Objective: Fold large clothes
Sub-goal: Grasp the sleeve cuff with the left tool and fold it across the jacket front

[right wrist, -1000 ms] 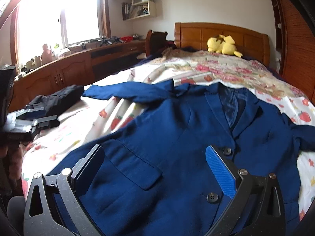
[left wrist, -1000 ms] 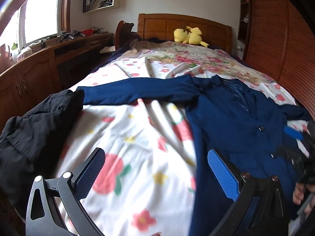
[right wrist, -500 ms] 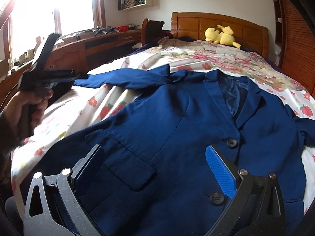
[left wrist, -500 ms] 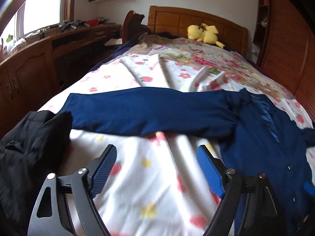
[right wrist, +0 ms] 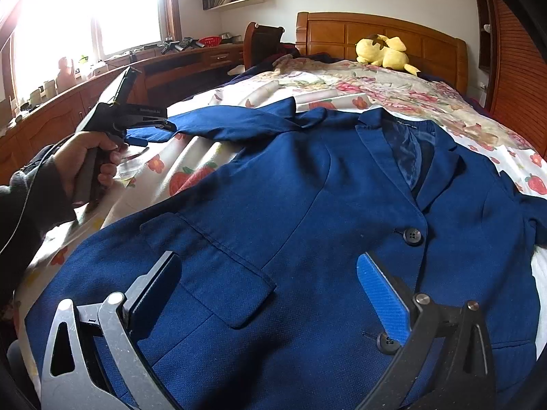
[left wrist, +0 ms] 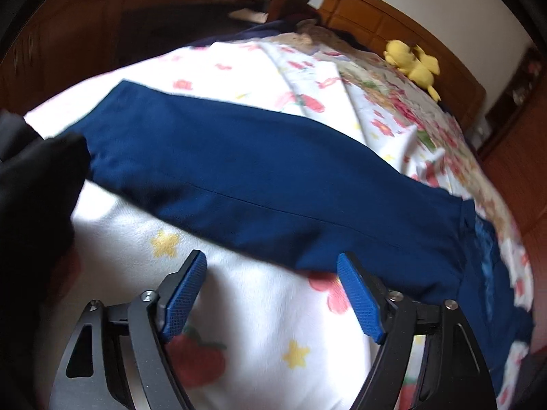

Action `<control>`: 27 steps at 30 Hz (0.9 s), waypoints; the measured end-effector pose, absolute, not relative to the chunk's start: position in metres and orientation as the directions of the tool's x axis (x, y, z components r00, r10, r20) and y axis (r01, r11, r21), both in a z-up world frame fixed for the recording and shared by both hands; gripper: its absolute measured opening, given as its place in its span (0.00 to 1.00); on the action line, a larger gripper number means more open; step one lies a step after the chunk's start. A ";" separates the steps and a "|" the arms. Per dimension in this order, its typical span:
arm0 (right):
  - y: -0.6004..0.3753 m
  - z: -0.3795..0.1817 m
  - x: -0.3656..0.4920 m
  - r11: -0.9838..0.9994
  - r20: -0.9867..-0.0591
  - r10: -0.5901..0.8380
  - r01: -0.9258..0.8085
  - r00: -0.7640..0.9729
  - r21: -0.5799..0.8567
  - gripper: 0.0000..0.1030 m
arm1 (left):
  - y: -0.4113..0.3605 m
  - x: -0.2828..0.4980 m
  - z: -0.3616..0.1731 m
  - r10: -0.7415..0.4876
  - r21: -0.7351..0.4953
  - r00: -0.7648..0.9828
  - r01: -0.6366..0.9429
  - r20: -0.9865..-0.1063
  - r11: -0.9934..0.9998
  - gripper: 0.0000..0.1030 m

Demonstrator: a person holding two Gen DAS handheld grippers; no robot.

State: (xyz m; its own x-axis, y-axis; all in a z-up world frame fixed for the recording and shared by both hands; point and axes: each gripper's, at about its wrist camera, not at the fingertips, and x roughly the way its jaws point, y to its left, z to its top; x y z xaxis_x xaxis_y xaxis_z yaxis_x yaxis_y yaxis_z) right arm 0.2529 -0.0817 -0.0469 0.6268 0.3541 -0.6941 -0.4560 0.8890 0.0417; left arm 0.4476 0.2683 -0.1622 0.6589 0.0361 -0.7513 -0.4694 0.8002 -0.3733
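Navy blazer (right wrist: 307, 205) flat, face up, buttoned, on floral bedsheet (left wrist: 273, 324); no fold made. Sleeve (left wrist: 273, 184) stretched sideways. Left gripper (left wrist: 271, 294) just short of sleeve edge, jaws parted, just been closing, nothing between. Right gripper (right wrist: 270, 294) over blazer front, jaws wide, gripping nothing. Whole fold remains. Other sleeve cut off; black garment (left wrist: 34, 188) blurred.

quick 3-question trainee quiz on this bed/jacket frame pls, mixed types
1. True or false: the left gripper is clamped on the blue jacket's sleeve.
2. What lies beside the sleeve's cuff? A) black garment B) towel C) pillow
3. Which yellow thing sits by the headboard?

Key:
1. False: its jaws have just been closing, and the sleeve is still ahead of them, not between them.
2. A, the black garment.
3. The plush toy.
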 end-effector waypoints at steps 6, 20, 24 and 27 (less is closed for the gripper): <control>-0.082 -0.050 0.254 0.890 -0.697 0.354 -0.455 0.623 0.046 1.00 | 0.278 0.469 -0.162 0.041 -0.362 0.652 -0.471 -0.757 0.804 0.35; -0.089 -0.041 0.248 0.891 -0.674 0.366 -0.450 0.641 0.056 1.00 | 0.149 0.493 -0.074 0.206 -0.047 0.718 -0.316 -0.665 0.948 0.01; -0.105 -0.023 0.242 0.894 -0.650 0.376 -0.442 0.660 0.069 1.00 | 0.099 0.483 -0.039 0.153 -0.033 0.758 -0.224 -0.634 0.974 0.01; -0.122 -0.009 0.239 0.905 -0.627 0.366 -0.420 0.687 0.067 1.00 | 0.063 0.473 -0.023 0.114 -0.013 0.776 -0.156 -0.621 0.988 0.01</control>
